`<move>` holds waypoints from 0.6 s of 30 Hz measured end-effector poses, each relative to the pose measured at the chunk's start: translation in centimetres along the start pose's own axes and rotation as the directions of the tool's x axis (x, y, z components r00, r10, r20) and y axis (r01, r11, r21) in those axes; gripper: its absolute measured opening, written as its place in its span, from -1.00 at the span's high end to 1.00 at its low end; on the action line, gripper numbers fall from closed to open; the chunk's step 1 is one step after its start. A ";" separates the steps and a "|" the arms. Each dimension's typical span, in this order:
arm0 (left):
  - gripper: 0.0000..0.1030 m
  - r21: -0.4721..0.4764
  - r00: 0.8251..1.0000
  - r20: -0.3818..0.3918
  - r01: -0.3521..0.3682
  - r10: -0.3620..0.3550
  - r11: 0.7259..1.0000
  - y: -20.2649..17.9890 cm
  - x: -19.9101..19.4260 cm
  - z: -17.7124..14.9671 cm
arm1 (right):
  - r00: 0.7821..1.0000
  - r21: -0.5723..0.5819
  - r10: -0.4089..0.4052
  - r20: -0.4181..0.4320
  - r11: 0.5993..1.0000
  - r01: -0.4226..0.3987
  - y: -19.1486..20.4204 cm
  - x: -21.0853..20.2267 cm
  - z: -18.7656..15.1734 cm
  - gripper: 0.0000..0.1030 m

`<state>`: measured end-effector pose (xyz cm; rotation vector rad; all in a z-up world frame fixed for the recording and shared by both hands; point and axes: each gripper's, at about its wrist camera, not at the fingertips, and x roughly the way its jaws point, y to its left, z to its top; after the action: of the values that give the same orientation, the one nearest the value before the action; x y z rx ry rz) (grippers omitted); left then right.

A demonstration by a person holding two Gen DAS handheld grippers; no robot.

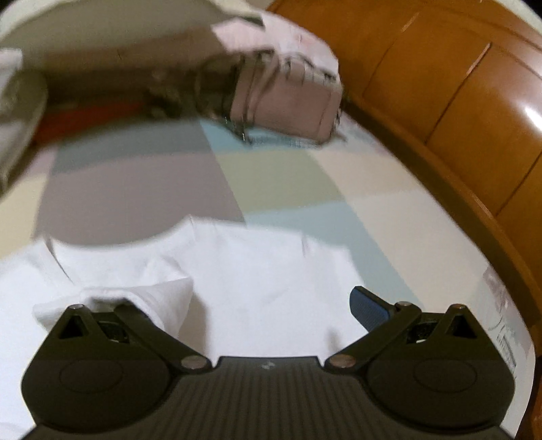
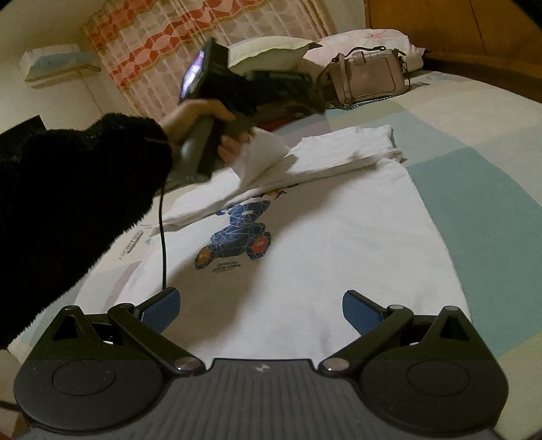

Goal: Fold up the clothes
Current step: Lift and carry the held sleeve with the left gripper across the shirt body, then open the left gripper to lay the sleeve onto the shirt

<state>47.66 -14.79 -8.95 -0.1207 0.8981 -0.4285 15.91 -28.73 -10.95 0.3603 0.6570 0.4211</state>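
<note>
Dim warm indoor light; left wrist view motion-blurred; glare on wooden headboard; fisheye bending at edges.

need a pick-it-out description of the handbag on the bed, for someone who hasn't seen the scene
Start at the bed with the pastel patchwork cover and look to its far end, by the wooden headboard. There a small pale pink handbag stands upright in front of a pink pillow. Unlike the flat white T-shirt nearer the camera, it is boxy, with dark trim and strap hardware.
</note>
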 end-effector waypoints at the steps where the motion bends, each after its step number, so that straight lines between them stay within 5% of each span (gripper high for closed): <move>1: -0.99 0.001 1.000 -0.020 0.007 -0.007 1.000 -0.1 0.6 -0.6 | 1.000 -0.004 -0.009 -0.003 1.000 0.009 0.0 0.1 0.0 -1.00; 7: -0.99 -0.035 0.995 -0.060 0.074 -0.076 0.997 0.5 0.6 -3.5 | 0.999 0.004 -0.028 0.017 1.000 0.028 -0.3 -0.2 0.1 -1.00; 12: -0.99 -0.184 0.990 -0.018 0.132 -0.138 0.974 3.1 -1.7 -4.6 | 0.998 0.038 -0.041 0.047 0.998 0.040 -1.0 -0.7 0.3 -1.00; 18: -0.99 -0.318 0.998 0.055 0.059 -0.043 0.946 6.1 -2.1 -4.1 | 0.997 0.061 -0.046 0.064 0.997 0.042 -1.4 -1.0 0.4 -1.00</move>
<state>45.18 -8.08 -11.69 -0.4515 0.9137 -0.3234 15.88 -30.48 -10.78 0.4142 0.6132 0.3466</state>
